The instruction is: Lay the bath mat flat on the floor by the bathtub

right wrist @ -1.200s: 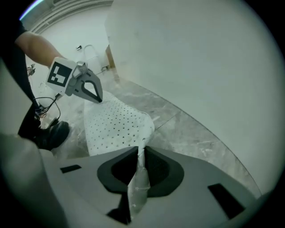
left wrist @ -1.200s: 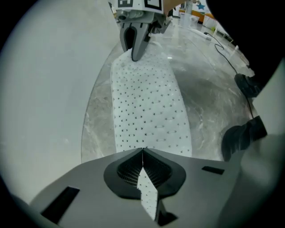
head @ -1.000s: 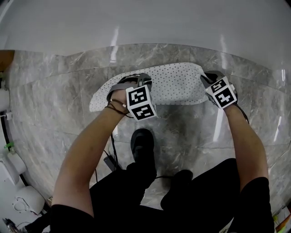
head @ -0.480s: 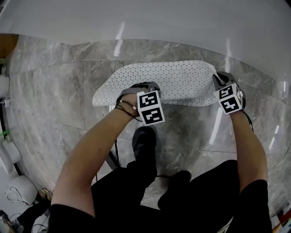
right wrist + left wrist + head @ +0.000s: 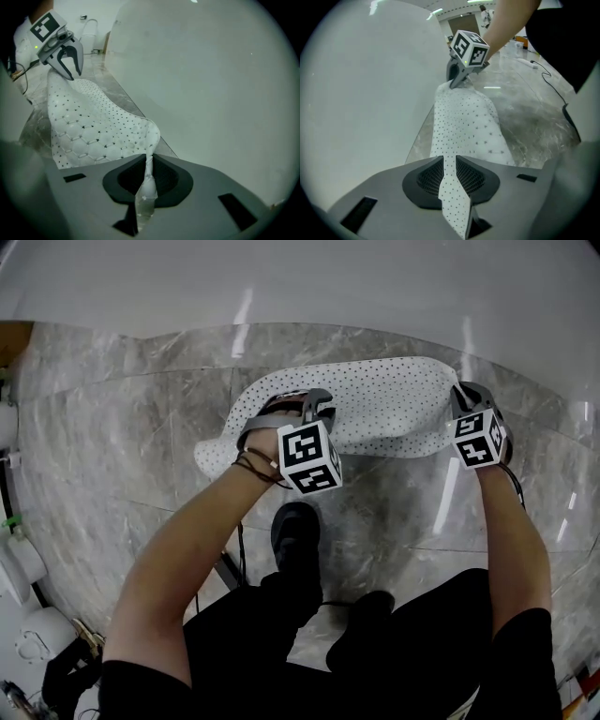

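White and peppered with small dark dots, one soft bath mat [image 5: 384, 409] shows in the head view over the grey marble floor [image 5: 122, 427], just beside the white bathtub wall [image 5: 281, 277]. We count two grippers, each bearing one marker cube. The left gripper [image 5: 305, 404] sits at the bath mat's near left edge, and the right gripper [image 5: 464, 395] at its right end.

From the left gripper view, we see that its jaws have just been opening. A folded strip of the bath mat [image 5: 464, 126] runs between them, and the pads touch it on both sides.

From the right gripper view, we see its jaws pinched tight on a thin, twisted bit of the mat's edge. The bath mat [image 5: 93, 126] shows a hexagon-quilted face and sags between both grippers.
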Motion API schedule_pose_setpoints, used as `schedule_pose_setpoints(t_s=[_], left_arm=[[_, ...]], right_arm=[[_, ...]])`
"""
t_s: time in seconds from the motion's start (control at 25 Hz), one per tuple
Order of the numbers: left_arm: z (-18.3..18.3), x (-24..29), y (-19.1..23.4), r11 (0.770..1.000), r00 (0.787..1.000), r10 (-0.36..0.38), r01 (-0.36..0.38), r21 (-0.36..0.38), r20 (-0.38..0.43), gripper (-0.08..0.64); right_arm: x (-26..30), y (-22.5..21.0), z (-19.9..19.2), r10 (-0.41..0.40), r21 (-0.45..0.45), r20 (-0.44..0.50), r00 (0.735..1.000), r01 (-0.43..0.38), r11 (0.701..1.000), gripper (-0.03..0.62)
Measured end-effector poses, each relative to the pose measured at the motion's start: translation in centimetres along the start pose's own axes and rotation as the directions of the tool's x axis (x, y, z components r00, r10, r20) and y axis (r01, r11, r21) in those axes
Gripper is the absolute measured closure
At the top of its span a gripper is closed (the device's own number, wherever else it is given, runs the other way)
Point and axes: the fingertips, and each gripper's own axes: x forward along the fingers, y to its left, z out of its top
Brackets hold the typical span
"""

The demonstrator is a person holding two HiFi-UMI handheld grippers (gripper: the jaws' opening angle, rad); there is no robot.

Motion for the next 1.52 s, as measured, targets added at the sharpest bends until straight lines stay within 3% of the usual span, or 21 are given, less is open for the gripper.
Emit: schedule_pose_setpoints(t_s=[0.16,0.32,0.44,0.6,0.84,0.88,1.0,1.08,1.16,1.28,1.36,1.52], left_arm=[[-1.3,-0.3,0.9,0.998,1.000,-0.004,0.003,-0.064,-0.015,0.471],[-6.6,0.7,2.0,0.987,0.990,-0.059,0.038,-0.155,-0.132,0.461],[-11.5,1.4,3.9,0.974,0.961,-0.113,0.058,-0.218,-0.251,0.423],[-15.3,2.5,5.0,0.969,0.917,-0.198,0.130,-0.211,-0.345,0.388],[-16.5,5.7,4.6,0.944,0.921,-0.252,0.165,-0.287,-0.298,0.393],[-16.6,5.9,4.7,0.934,0.921,-0.269,0.178,-0.308,-0.282,0.399],[-17.2,6.1,5.2,0.890,0.920,-0.316,0.202,-0.410,-0.232,0.319],[-17.2,5.9,4.9,0.866,0.917,-0.341,0.221,-0.449,-0.206,0.371],[-17.0,5.8,4.7,0.862,0.916,-0.349,0.231,-0.451,-0.196,0.411],[-16.4,5.8,3.9,0.874,0.913,-0.351,0.240,-0.422,-0.209,0.458],[-16.0,5.7,3.3,0.910,0.913,-0.327,0.234,-0.342,-0.245,0.520],[-15.8,5.4,3.3,0.958,0.907,-0.268,0.213,-0.194,-0.325,0.528]], right_arm=[[0.6,-1.3,-3.1,0.001,0.144,-0.079,0.997,0.010,0.990,0.548],[1.3,-0.4,-4.1,0.067,0.198,-0.095,0.993,-0.047,0.979,0.543],[1.4,0.2,-4.1,0.078,0.169,-0.103,0.992,-0.059,0.984,0.540],[0.9,0.8,-4.5,0.096,0.163,-0.107,0.990,-0.078,0.984,0.535],[0.3,1.6,-4.9,0.106,0.168,-0.094,0.990,-0.089,0.982,0.532],[0.2,1.7,-5.0,0.110,0.173,-0.091,0.990,-0.093,0.981,0.532],[0.1,1.9,-5.2,0.117,0.175,-0.089,0.989,-0.100,0.979,0.531],[0.1,2.0,-5.1,0.120,0.174,-0.092,0.989,-0.102,0.979,0.529],[0.3,2.1,-5.0,0.120,0.173,-0.093,0.988,-0.103,0.980,0.529],[0.4,2.2,-5.2,0.118,0.159,-0.103,0.988,-0.101,0.982,0.529],[0.5,2.3,-5.2,0.116,0.149,-0.107,0.987,-0.099,0.984,0.529],[0.2,2.2,-5.0,0.108,0.134,-0.100,0.989,-0.094,0.987,0.528]])
